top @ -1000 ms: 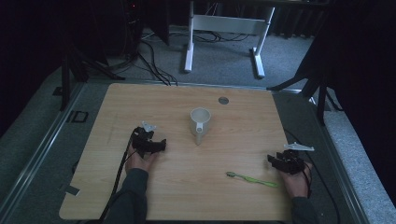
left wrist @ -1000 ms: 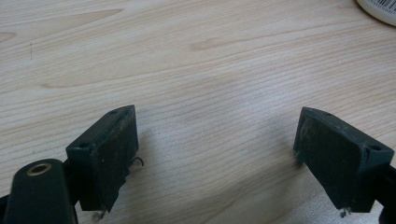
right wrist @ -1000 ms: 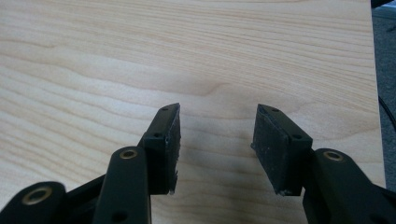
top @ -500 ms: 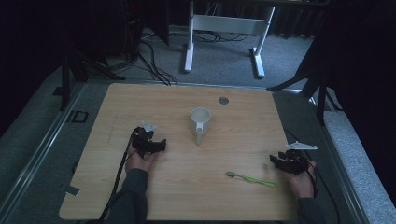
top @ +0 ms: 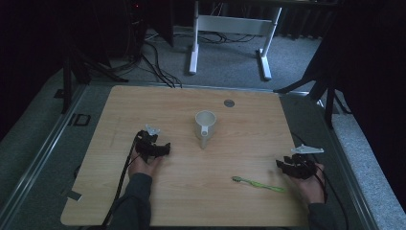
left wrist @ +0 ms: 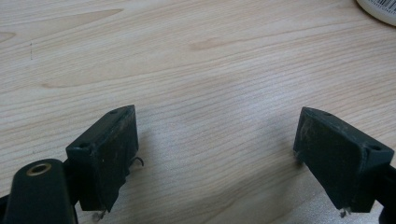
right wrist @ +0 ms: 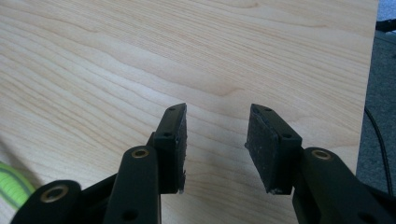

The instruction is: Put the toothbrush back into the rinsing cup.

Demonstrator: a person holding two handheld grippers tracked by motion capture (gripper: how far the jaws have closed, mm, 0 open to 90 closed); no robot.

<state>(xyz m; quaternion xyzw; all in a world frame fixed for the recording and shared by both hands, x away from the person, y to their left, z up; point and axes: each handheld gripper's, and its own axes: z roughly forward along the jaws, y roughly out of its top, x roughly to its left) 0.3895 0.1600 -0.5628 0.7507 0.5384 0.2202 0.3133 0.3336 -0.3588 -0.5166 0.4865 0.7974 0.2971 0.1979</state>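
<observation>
Green toothbrush (top: 259,184) lies just beside your right gripper (top: 283,166), untouched. Its jaws have just been closing w/ nothing between; left gripper (top: 163,148) is spread wide, near the cup (top: 205,125).

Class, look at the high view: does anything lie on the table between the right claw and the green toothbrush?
Nothing visible does. Only bare light wooden tabletop separates the right claw from the thin green plastic toothbrush. The white plastic cup stands well off that path.
</observation>
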